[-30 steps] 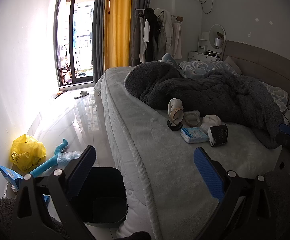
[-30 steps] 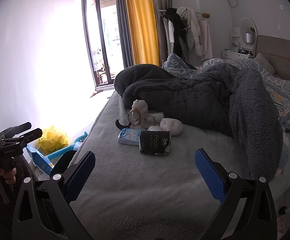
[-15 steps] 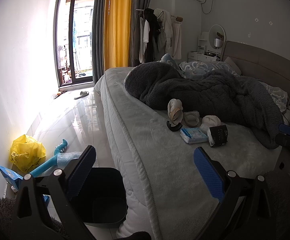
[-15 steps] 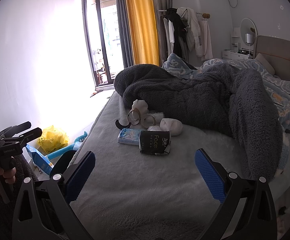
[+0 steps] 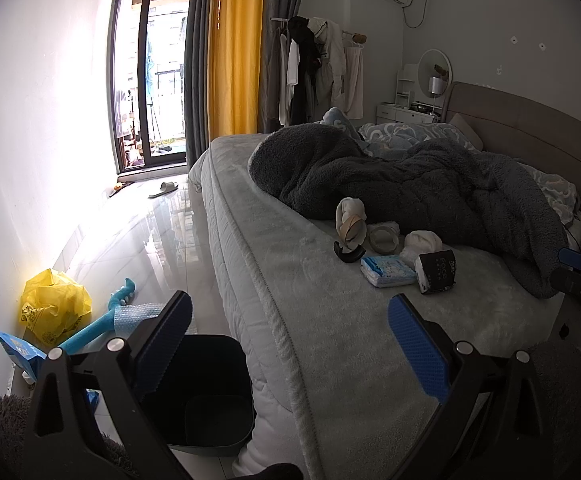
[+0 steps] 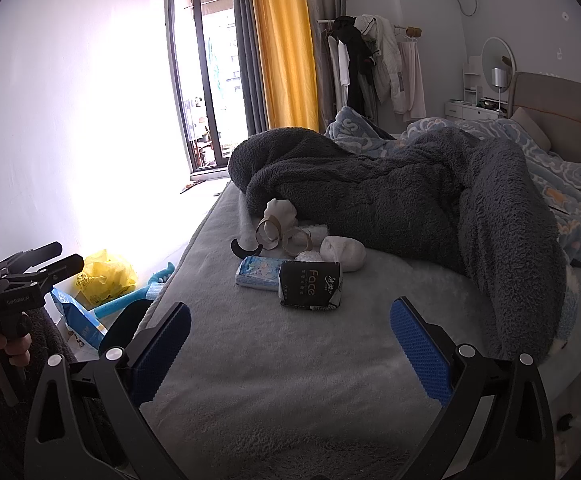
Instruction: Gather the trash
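A pile of trash lies on the grey bed (image 6: 274,360): a black "Face" tissue pack (image 6: 310,286) (image 5: 435,270), a blue tissue pack (image 6: 259,273) (image 5: 388,271), cardboard rolls (image 6: 268,232) (image 5: 350,227), crumpled white paper (image 6: 342,252) (image 5: 421,243) and a black curved piece (image 6: 244,249) (image 5: 347,251). A dark bin (image 5: 198,392) stands on the floor beside the bed. My left gripper (image 5: 290,340) is open and empty, over the bed's edge and the bin. My right gripper (image 6: 290,348) is open and empty, above the bed short of the pile.
A dark fleece blanket (image 6: 390,200) lies heaped behind the pile. On the floor by the wall are a yellow bag (image 5: 54,308), a teal toy (image 5: 102,324) and a blue packet (image 5: 16,348). A slipper (image 5: 163,189) lies near the balcony door.
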Tool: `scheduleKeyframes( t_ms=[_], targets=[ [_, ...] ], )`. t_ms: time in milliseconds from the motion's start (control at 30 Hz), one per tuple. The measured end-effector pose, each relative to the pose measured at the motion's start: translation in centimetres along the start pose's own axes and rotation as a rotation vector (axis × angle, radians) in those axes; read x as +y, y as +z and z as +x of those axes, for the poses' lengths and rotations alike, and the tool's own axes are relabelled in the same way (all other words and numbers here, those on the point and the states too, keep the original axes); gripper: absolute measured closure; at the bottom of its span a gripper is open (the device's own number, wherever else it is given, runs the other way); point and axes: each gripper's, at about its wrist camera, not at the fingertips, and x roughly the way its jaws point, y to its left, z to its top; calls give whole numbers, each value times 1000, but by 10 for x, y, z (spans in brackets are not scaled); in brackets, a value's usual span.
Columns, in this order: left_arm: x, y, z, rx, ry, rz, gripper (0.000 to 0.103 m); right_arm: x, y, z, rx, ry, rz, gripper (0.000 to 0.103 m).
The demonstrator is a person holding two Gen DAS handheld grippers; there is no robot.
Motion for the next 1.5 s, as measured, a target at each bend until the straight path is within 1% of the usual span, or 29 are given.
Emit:
scheduleKeyframes(
  t_ms=[667,867,1033,1100,1167,1300,1467,1500],
  targets=[
    [0,0,0,1,-3,-3,3,1,1,1,1,-3,-3,2],
    [-7,-4,-3,4,-3,12,3,0,1,7,19,-14,-9,2],
    [-15,-5,1,-7,-7,29,3,3,-1,12,55,-42,-13,2],
    [-14,-5,2,-6,-29,21,3,1,0,12,69,-51,-7,2],
    [-12,-4,1,-11,-71,4,3,-1,0,14,81,-67,-3,2],
    [-15,-1,3,-24,-75,23,3,-4,-3,21,105,-105,-4,2],
    [-17,-2,9,5,-87,22,3,2,2,35,153,-135,-37,2],
    [-17,-3,11,16,-90,26,3,3,3,39,160,-131,-36,2]
  ],
)
